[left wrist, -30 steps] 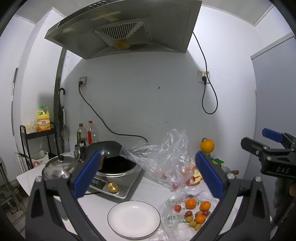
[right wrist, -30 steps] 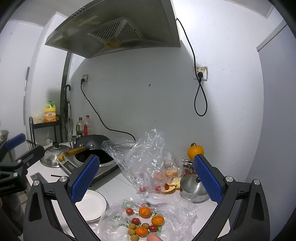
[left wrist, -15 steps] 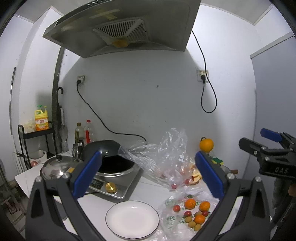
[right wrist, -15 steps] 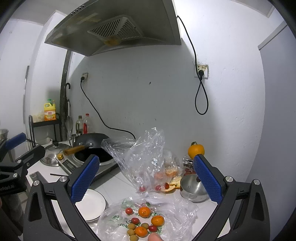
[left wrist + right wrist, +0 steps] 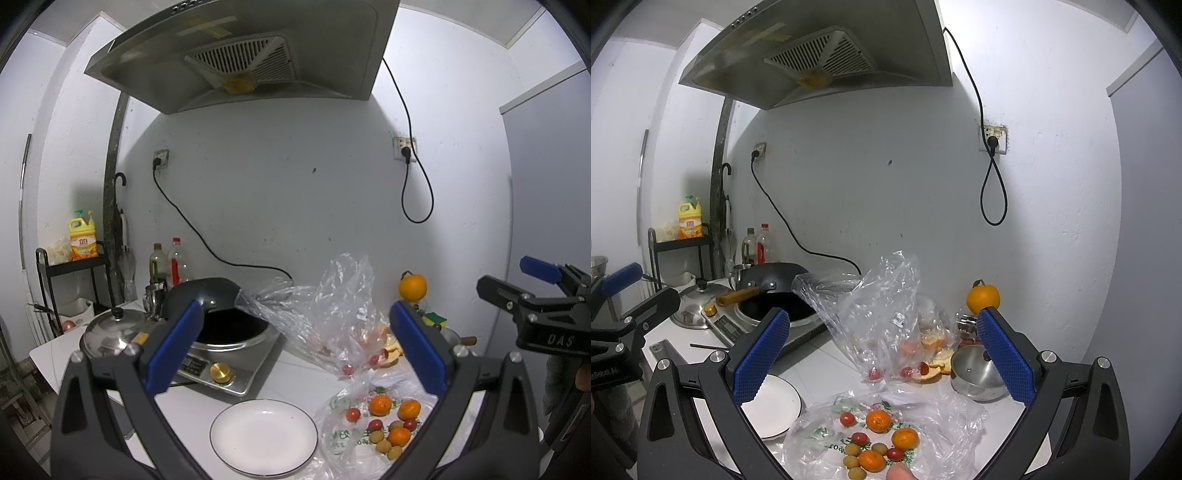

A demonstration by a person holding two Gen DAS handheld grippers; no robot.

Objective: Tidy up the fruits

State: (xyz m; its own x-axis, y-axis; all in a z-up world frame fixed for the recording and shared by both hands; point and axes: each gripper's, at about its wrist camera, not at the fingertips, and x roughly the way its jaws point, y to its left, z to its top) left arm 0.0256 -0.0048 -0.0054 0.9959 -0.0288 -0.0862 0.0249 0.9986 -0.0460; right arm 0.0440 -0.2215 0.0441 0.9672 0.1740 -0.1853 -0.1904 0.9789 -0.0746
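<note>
Fruit pile [image 5: 877, 439] sits on a flattened printed plastic bag [image 5: 938, 432] on the white surface [image 5: 827, 369], low and centred betw. the right gripper [image 5: 882, 363] jaws, below and ahead of the tips. Pile = small oranges, cherry tomatoes, tan longan-like fruits; all roundish, no long axis, so approach angle is free. Right jaws wide open, holding nothing. A fingertip shows at the bottom edge just under the pile.

From left wrist view same pile [image 5: 386, 421] lies low and to the right, under the right-hand jaw rather than betw. the two. Left gripper [image 5: 293, 349] jaws also wide open, empty. Empty white plate [image 5: 264, 430] sits nearly centred below the left jaws, just beside the bag.

Judgement: right gripper is nearer to and better lined up on the fruit; left is better placed over the plate. Likely drop target = plate, to the left of the pile. Both grippers well above the surface; need descent first.

Large orange [image 5: 983, 297] near the wall, well apart from the pile.
</note>
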